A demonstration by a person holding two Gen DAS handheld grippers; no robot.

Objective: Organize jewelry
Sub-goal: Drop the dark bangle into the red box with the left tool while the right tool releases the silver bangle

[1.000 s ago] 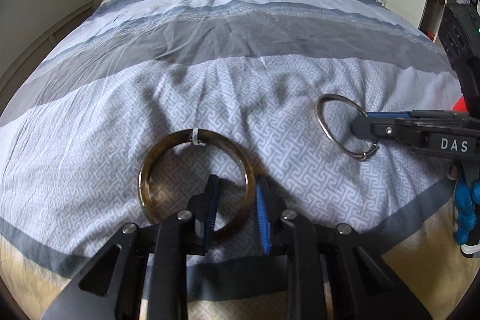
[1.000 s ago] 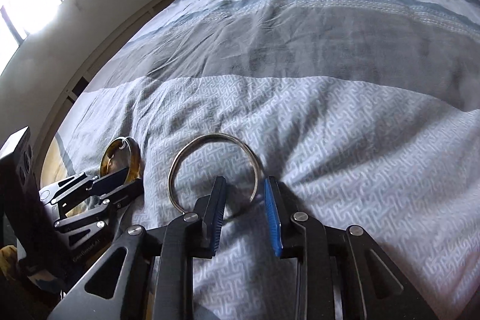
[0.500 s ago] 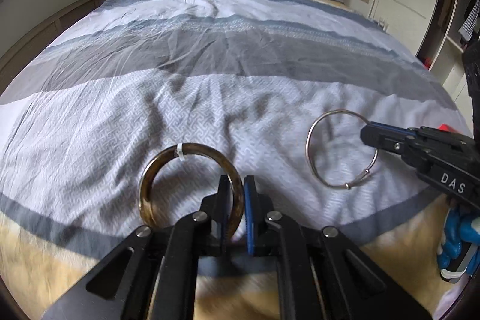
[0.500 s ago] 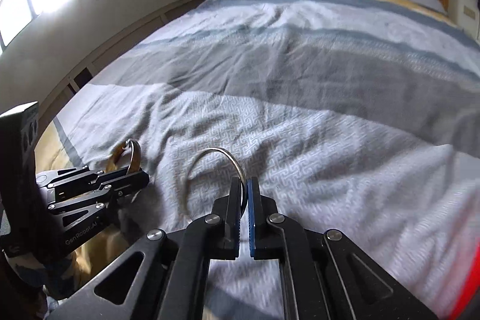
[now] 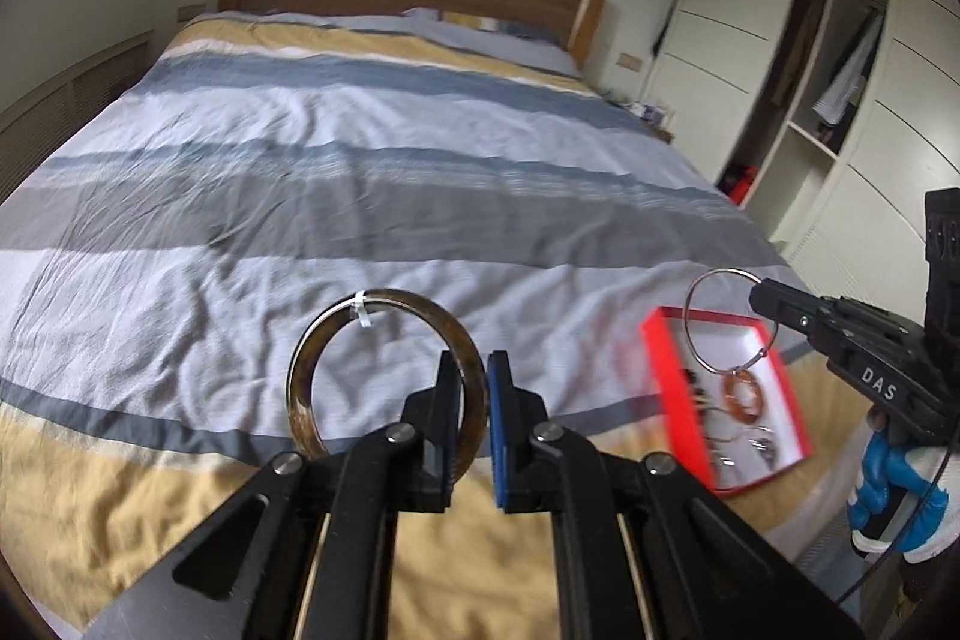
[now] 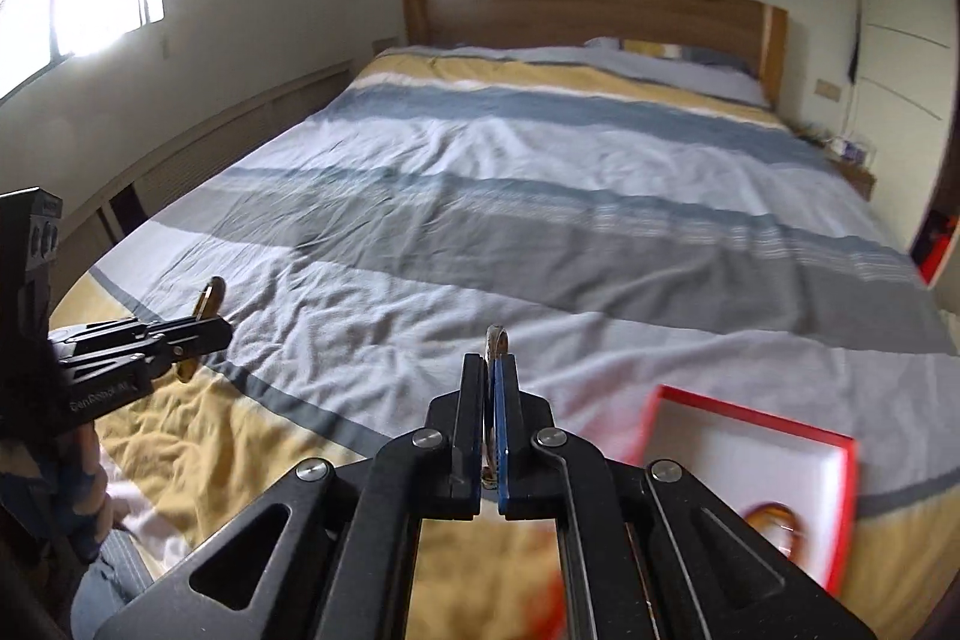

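With both bangles lifted clear of the striped duvet [image 5: 360, 196], the brown bangle [image 5: 384, 370] is clamped in the left gripper [image 5: 474, 424] and the silver wire bangle [image 5: 723, 322] in the right gripper [image 6: 493, 418]; placement into the nearby red jewelry box [image 5: 663, 388] is judged next.

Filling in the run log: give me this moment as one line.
left gripper: shut on brown bangle | right gripper: shut on silver bangle | both clear of bedspread | red box: open
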